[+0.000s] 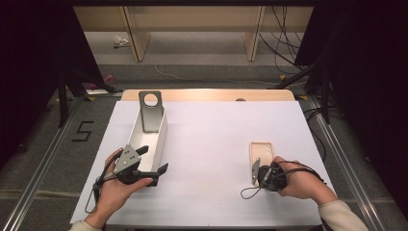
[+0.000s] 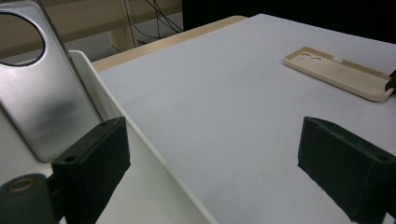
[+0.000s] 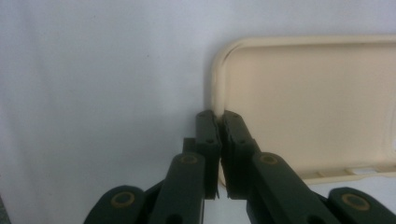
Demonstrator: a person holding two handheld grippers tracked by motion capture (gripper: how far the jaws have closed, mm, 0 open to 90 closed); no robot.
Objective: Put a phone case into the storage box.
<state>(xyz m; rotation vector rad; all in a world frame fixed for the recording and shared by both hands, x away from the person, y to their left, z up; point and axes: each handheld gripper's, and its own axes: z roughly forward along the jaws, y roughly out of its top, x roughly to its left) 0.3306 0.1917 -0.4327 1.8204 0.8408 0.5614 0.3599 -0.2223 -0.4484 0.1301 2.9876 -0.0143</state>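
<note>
Honestly the right claw [image 3: 218,122] is only pinching the thin side rim of the beige phone case [image 1: 262,153] lying on the worktop [image 1: 211,154], so it could slip on lifting, while the left claw [image 2: 212,172] hangs wide open by the white bin [image 1: 161,132].

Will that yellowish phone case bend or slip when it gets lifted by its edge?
The beige phone case looks thin and hollow, so probably light. The right hand-held gripper pinches just one rim wall, so it may flex or droop. Its smooth surface might slip a little.
</note>
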